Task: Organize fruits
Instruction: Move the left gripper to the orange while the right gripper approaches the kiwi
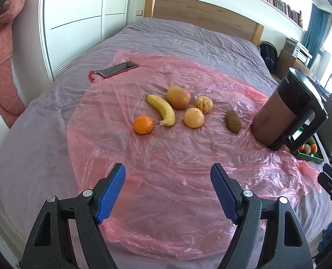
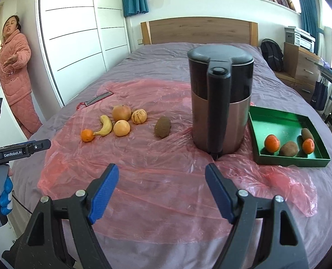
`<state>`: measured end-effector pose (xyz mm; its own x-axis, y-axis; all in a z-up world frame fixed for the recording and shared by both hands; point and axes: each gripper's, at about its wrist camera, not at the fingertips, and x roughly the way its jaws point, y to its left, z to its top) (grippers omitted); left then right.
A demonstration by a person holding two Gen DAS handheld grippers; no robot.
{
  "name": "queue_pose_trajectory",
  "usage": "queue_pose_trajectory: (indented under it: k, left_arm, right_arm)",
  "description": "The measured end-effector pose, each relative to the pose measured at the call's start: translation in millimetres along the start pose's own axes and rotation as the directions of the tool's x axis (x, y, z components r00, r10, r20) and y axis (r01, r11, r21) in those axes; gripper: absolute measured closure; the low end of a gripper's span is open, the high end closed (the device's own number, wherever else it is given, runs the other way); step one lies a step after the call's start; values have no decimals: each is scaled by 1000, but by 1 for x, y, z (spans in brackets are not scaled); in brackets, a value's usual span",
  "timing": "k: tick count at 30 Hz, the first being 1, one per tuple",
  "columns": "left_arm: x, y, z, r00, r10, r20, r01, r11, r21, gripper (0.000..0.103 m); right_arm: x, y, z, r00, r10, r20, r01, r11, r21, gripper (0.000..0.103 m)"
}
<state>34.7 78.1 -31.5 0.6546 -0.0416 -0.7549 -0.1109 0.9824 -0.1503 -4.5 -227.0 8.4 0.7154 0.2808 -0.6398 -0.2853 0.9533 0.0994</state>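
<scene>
The left tongs (image 1: 168,192) and right tongs (image 2: 161,192) both hang spread and empty over bare pink plastic sheet (image 2: 166,179) on the bed (image 2: 166,49). Ahead stands a kettle (image 2: 219,103). To its left lie a kiwi (image 2: 162,127), banana (image 2: 105,125), orange (image 2: 87,135) and three round fruits. The green tray (image 2: 278,116) near the bed's right edge holds two tangerines and two kiwis.

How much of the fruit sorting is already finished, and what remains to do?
Done: the green tray holds four fruits, two small oranges and two kiwis. In hand: nothing; the left hand-held gripper and the right hand-held gripper are both open and empty. Left: six fruits on the pink plastic sheet, namely a banana, a small orange, a lone kiwi and three round fruits.
</scene>
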Motion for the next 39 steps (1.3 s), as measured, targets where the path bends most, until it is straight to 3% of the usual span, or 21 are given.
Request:
queue_pose_trajectory:
  k: [11,18,31,39]
  left_arm:
    - [41,38,12,998,44,-35,-45,999,-13,30]
    - [79,47,29,997,41,-67,-37,998,59,30]
    - [151,52,59,983,-26,-184,69,971,230,32]
    - [186,53,70,968,-52,-244,126,946,299,45]
  right_arm:
    - [53,28,18,999,38,-31,-39,998,-43,0]
    - [89,40,25,996,44,-73,-49,997,-55,0]
    - [150,45,40,989,25,-143,-34,997,-66,0]
    - [195,42,55,985,-15,-170,6,998,-56,0]
